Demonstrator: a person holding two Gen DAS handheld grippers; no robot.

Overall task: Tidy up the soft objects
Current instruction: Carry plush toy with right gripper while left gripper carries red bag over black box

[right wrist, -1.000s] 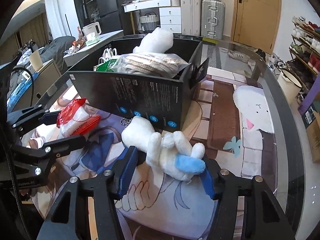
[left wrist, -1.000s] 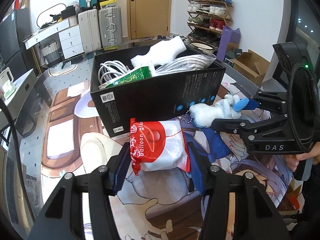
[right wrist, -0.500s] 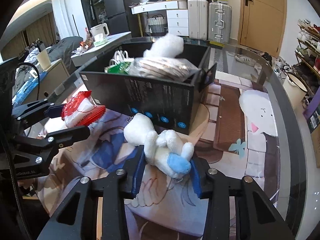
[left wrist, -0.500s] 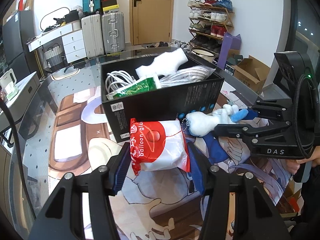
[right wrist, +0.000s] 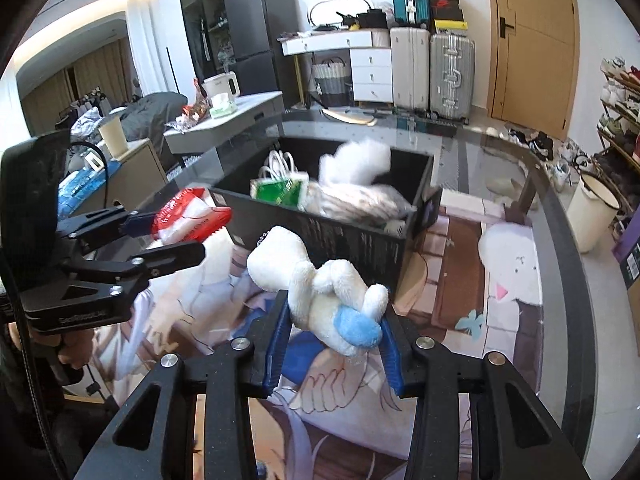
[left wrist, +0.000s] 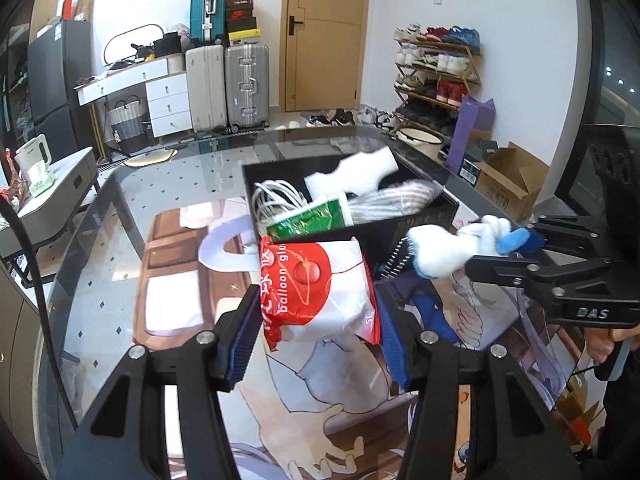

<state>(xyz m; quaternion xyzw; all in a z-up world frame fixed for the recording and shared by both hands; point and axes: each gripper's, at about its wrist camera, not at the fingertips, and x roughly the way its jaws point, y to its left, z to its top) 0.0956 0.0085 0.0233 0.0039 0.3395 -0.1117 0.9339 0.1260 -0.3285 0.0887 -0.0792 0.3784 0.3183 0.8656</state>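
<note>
My left gripper (left wrist: pixel 316 332) is shut on a red and white balloon packet (left wrist: pixel 316 284), held above the printed mat. In the right wrist view the same packet (right wrist: pixel 188 220) shows at the left in that gripper (right wrist: pixel 160 236). My right gripper (right wrist: pixel 334 336) is shut on a white plush toy (right wrist: pixel 316 288) with a blue tail, lifted off the mat; it also shows at the right of the left wrist view, the plush toy (left wrist: pixel 452 248) in the right gripper (left wrist: pixel 516 252). Both hang just in front of the black box (left wrist: pixel 420 232), which holds white cables, a green packet, a white plush and a bagged item.
The box (right wrist: pixel 352 240) stands on a glass table covered by a printed mat (right wrist: pixel 508 264). Beyond the table are suitcases (left wrist: pixel 228 84), a white dresser, a shoe rack (left wrist: pixel 436 72) and a cardboard box on the floor. A hand (left wrist: pixel 608 344) grips the right tool's handle.
The right gripper closed on the plush toy and lifted it off the mat. Both grippers rose with their loads, so the box's open top now shows more from above.
</note>
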